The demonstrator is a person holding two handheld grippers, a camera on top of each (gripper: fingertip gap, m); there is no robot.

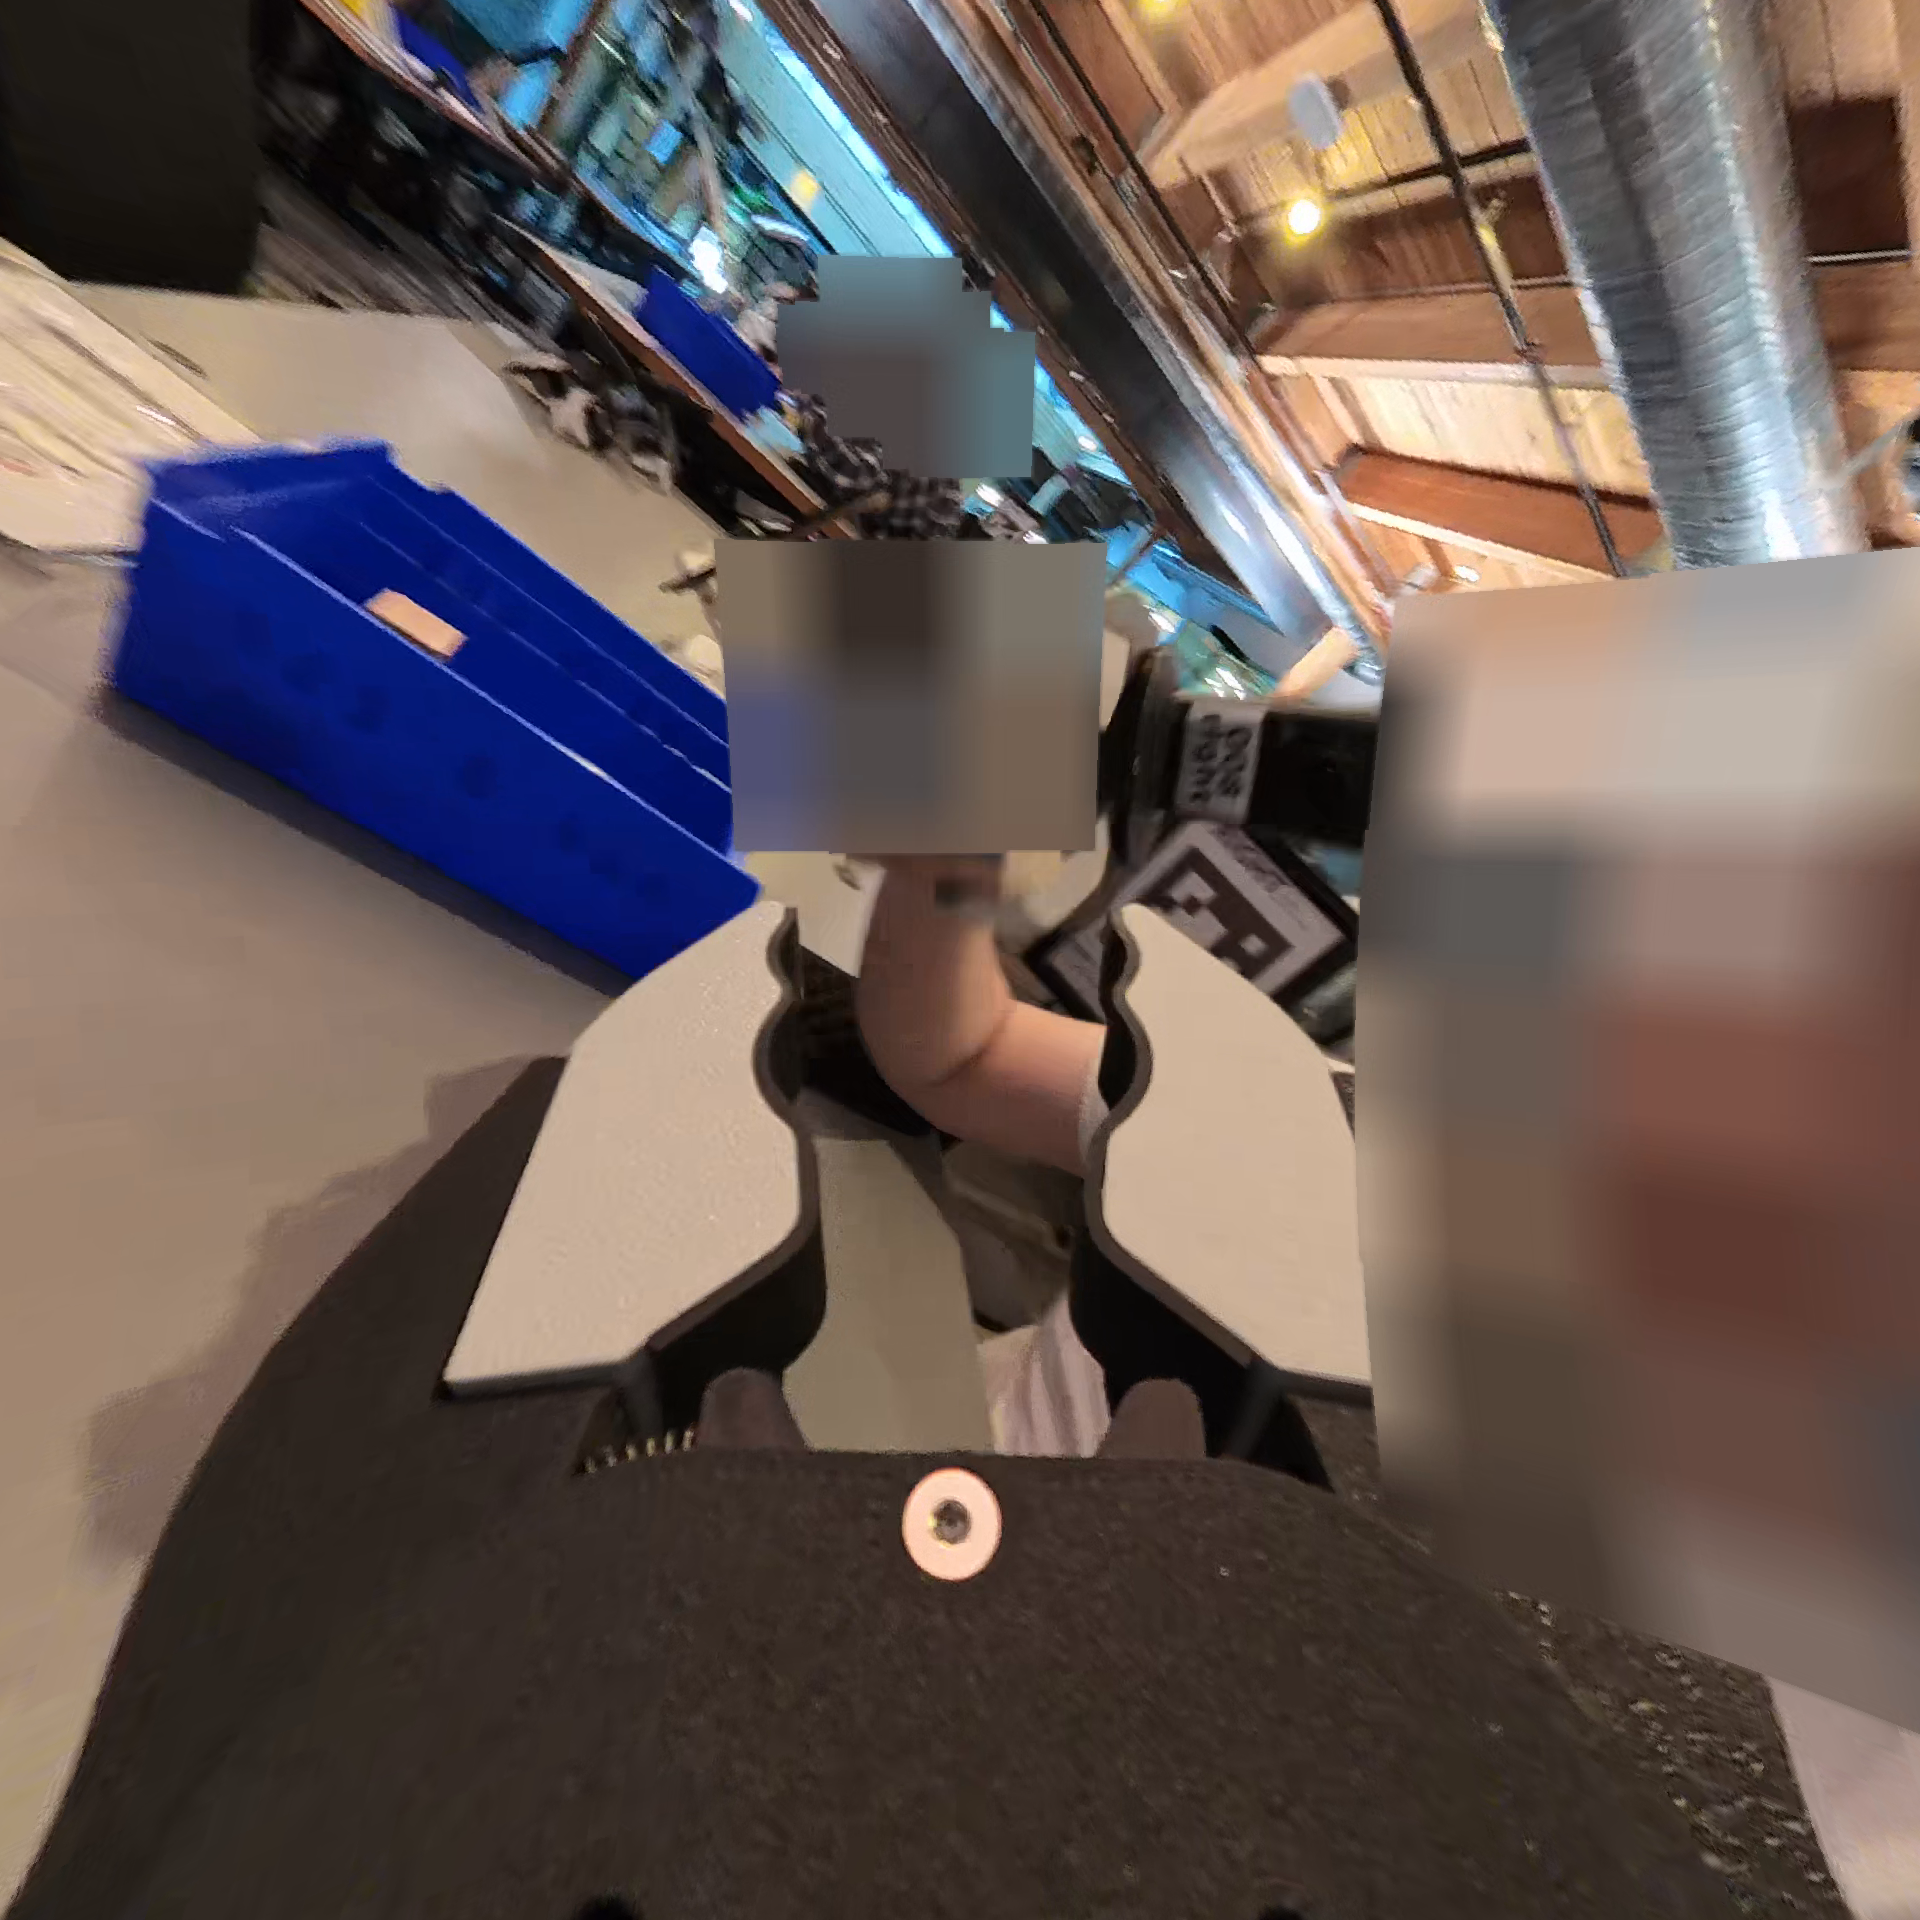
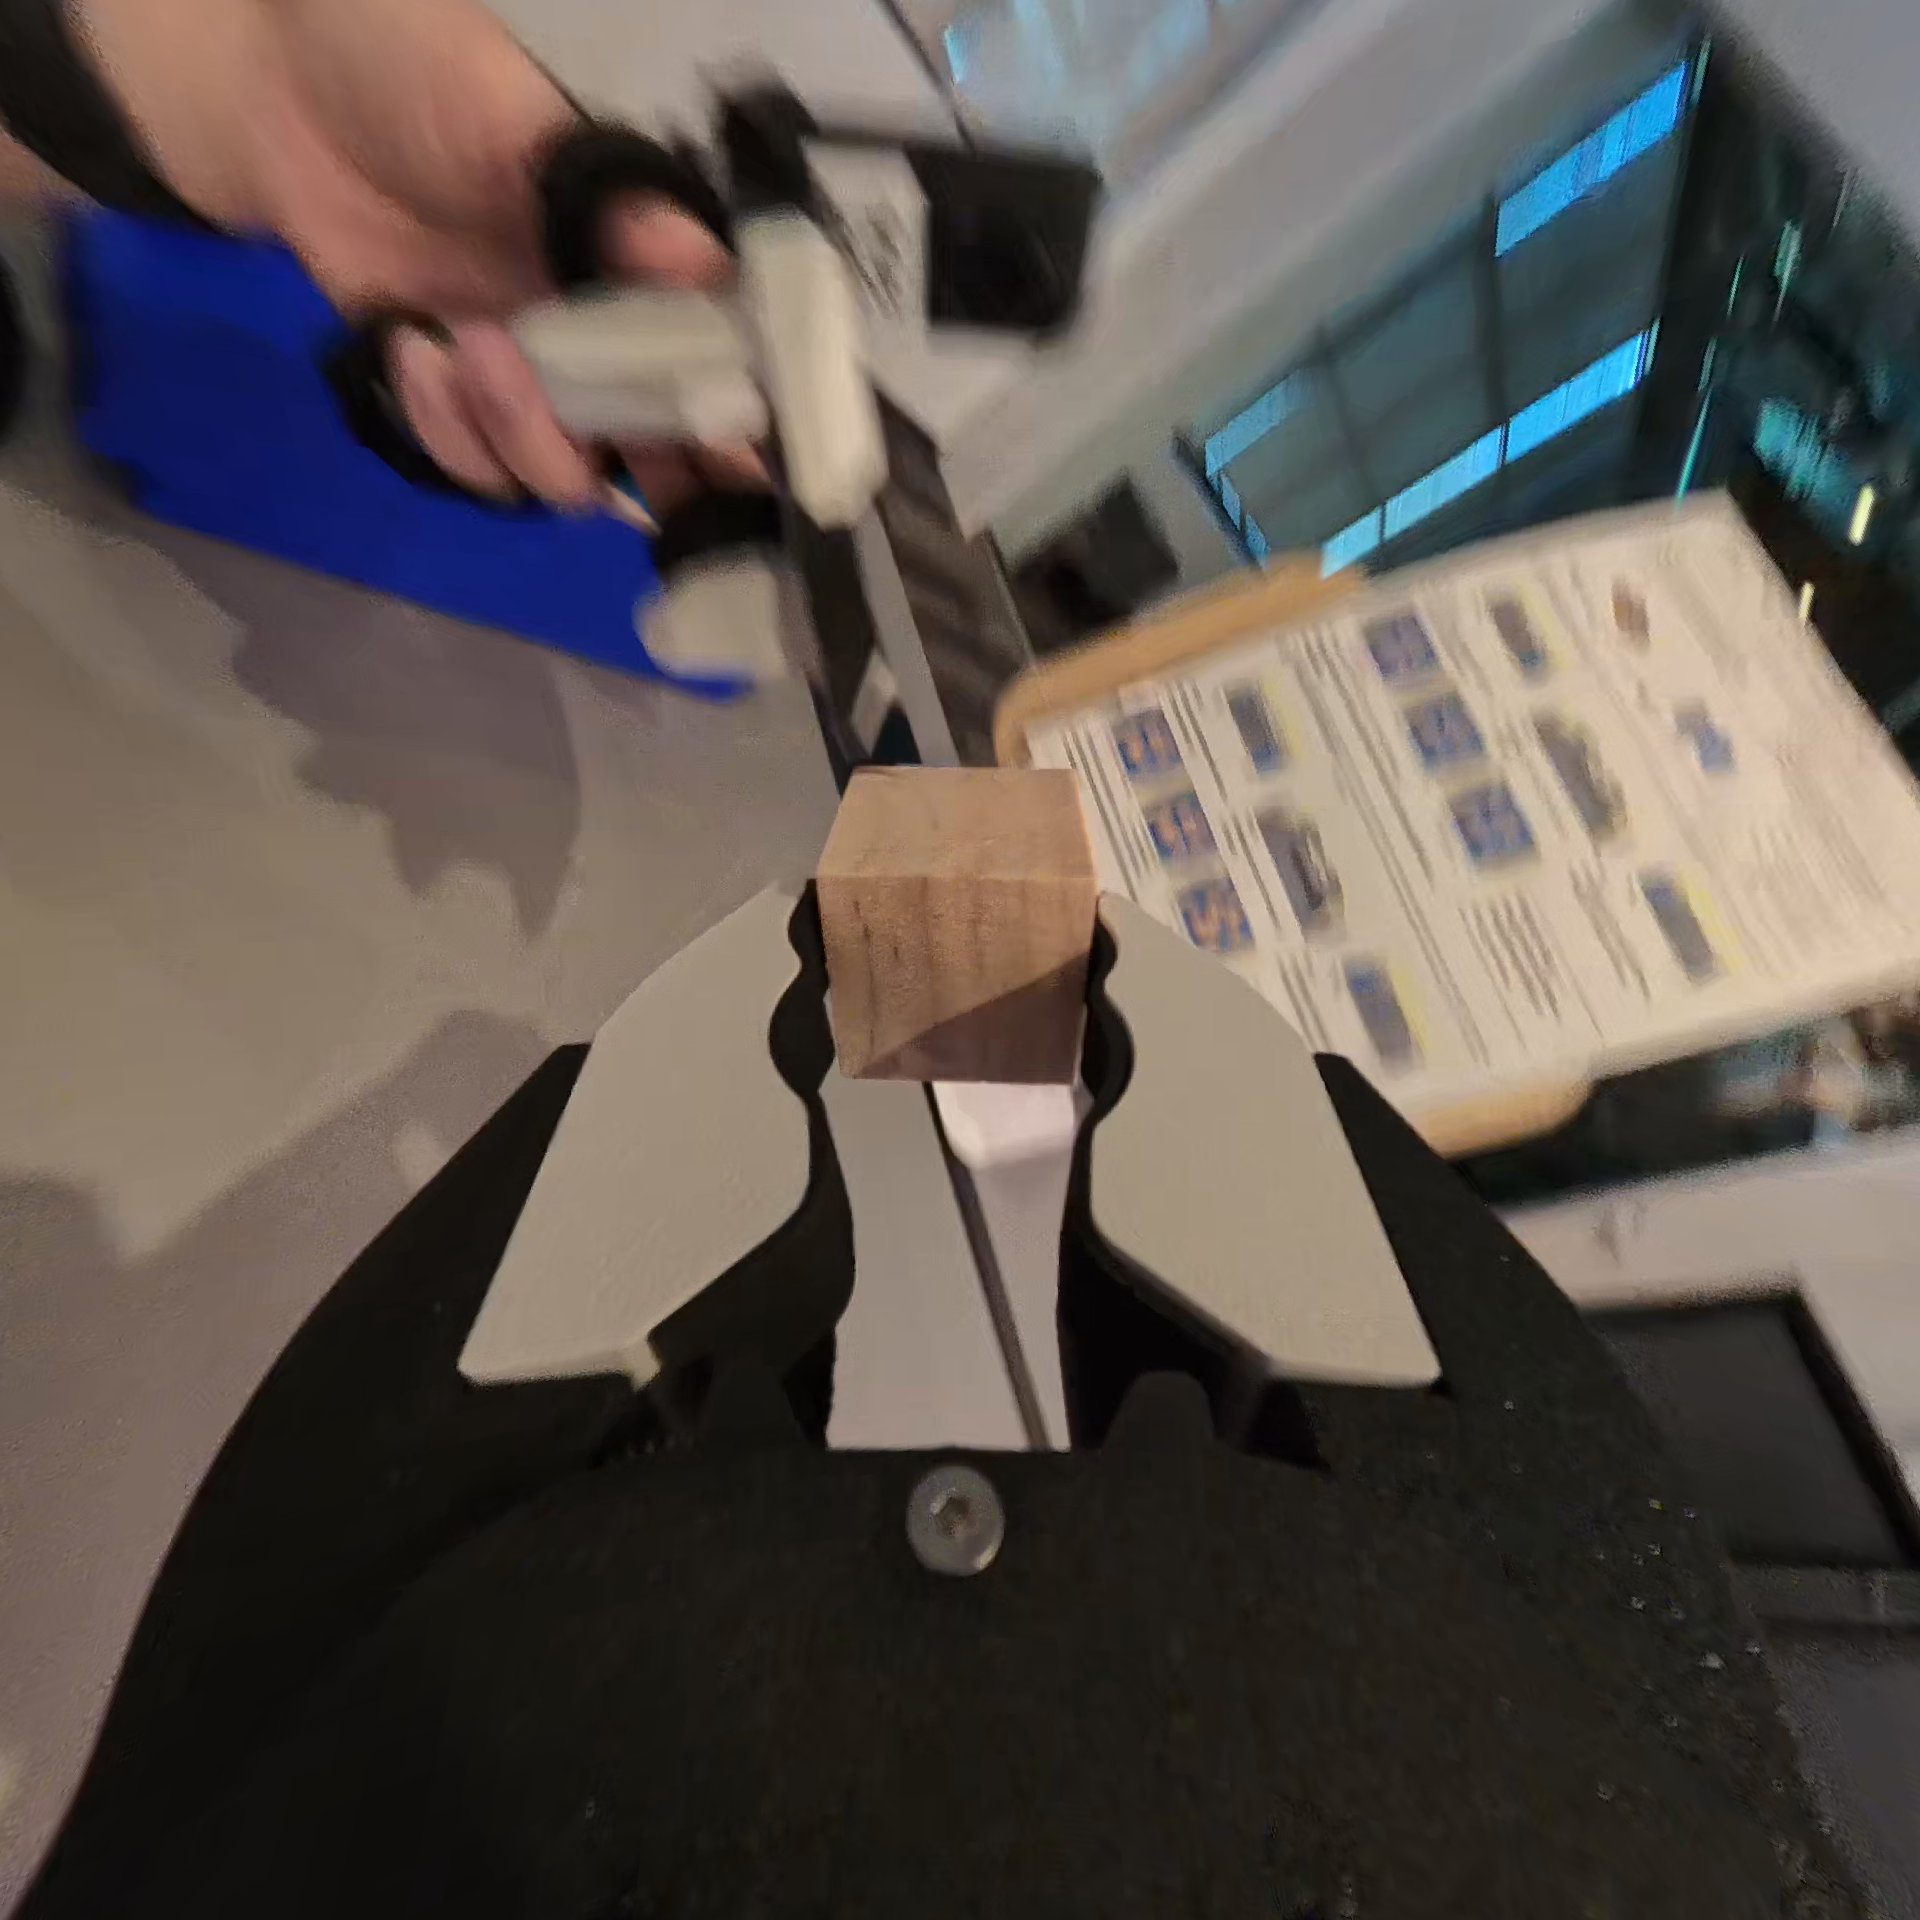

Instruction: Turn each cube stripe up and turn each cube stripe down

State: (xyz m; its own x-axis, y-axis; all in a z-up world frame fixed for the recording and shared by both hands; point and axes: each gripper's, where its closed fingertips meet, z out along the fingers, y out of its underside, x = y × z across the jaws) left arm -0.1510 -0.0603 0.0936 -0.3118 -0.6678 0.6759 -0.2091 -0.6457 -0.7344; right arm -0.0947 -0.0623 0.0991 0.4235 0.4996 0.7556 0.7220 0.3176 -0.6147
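Note:
In the right wrist view my right gripper [image 2: 954,920] is shut on a wooden cube [image 2: 935,862], held in the air; the cube's near face is pale wood with a darker diagonal wedge at its lower right. My left gripper [image 1: 958,920] is open and empty, held up and tilted above the grey table [image 1: 208,1039]. Another wooden cube [image 1: 416,623] lies in a blue tray [image 1: 436,727] to its left. The left gripper also shows in the right wrist view [image 2: 790,353], blurred, in a person's hand [image 2: 416,187] in front of the blue tray [image 2: 260,416].
A clipboard with a printed sheet [image 2: 1507,810] stands right of the held cube. The right gripper's body with a black-and-white marker [image 1: 1236,935] and a forearm [image 1: 977,1049] lie just beyond my left fingers. Shelves and a duct fill the background.

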